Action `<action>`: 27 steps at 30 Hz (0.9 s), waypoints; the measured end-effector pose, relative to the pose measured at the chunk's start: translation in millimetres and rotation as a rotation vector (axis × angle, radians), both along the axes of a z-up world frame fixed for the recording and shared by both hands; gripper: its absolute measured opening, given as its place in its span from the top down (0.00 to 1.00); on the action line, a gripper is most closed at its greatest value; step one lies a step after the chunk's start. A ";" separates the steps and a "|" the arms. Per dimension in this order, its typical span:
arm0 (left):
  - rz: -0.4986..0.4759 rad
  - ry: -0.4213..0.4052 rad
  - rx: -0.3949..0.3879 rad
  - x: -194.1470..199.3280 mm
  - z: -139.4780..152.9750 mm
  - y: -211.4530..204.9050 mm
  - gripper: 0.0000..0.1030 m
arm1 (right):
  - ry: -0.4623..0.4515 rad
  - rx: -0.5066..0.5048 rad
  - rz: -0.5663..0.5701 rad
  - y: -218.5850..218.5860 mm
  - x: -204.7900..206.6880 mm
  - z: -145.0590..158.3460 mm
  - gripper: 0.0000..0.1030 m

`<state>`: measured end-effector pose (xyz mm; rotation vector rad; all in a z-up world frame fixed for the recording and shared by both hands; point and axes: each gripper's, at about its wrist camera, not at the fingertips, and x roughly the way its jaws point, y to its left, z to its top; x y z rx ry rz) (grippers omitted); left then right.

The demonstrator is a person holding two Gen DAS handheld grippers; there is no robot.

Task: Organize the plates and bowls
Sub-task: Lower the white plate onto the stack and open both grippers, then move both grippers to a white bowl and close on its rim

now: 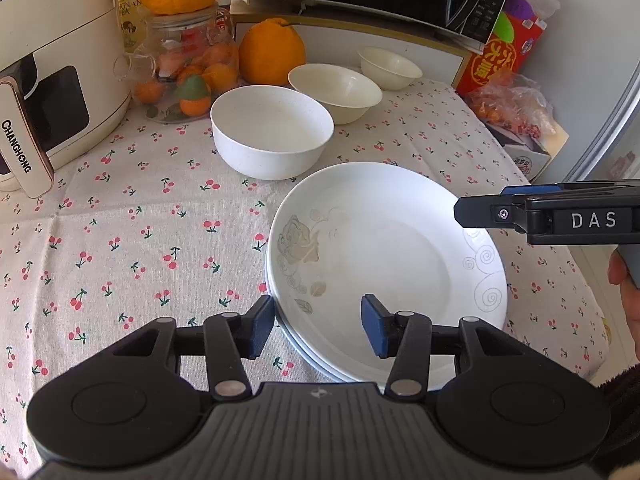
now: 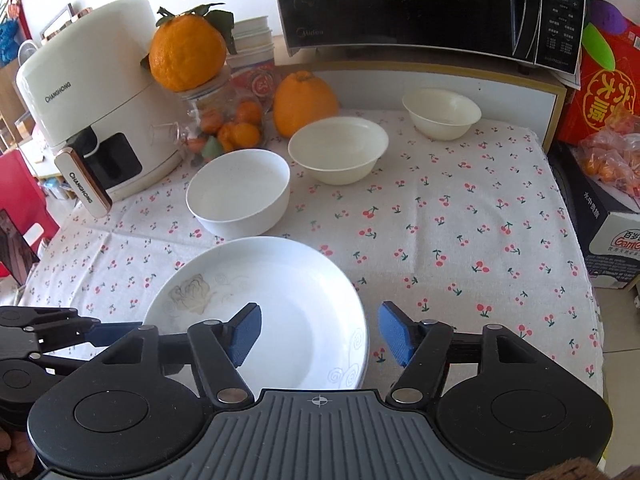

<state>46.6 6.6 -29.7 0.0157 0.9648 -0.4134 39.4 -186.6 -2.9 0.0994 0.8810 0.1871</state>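
Two grippers hang spread and empty over the near table edge: the left gripper [image 1: 318, 326] straddles the near-left rim of the stacked plates [image 1: 384, 256], the right gripper [image 2: 320, 330] their right rim. Just beyond the plates on the cherry-print tablecloth [image 2: 460, 240] sits a white bowl [image 2: 239, 196], then a wider cream bowl [image 2: 338, 148], and farthest a small cream bowl [image 2: 441, 113] below the microwave [image 2: 432, 4].

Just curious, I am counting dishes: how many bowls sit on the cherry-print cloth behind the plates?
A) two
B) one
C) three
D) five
C: a white bowl nearest the plates, a wider cream bowl behind it, and a small cream bowl farthest back.
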 end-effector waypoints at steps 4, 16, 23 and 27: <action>0.014 0.005 -0.020 6.2 3.8 0.3 0.35 | 0.012 0.007 -0.021 -3.5 5.0 -2.7 0.29; 0.137 -0.037 0.011 30.8 26.8 11.1 0.07 | -0.012 0.072 -0.176 -20.5 35.2 2.6 0.06; 0.134 -0.035 0.092 50.4 43.0 11.1 0.01 | -0.015 0.125 -0.252 -25.3 61.0 4.7 0.02; 0.190 -0.141 0.102 61.7 36.5 14.2 0.01 | -0.018 0.151 -0.254 -20.9 73.8 2.4 0.01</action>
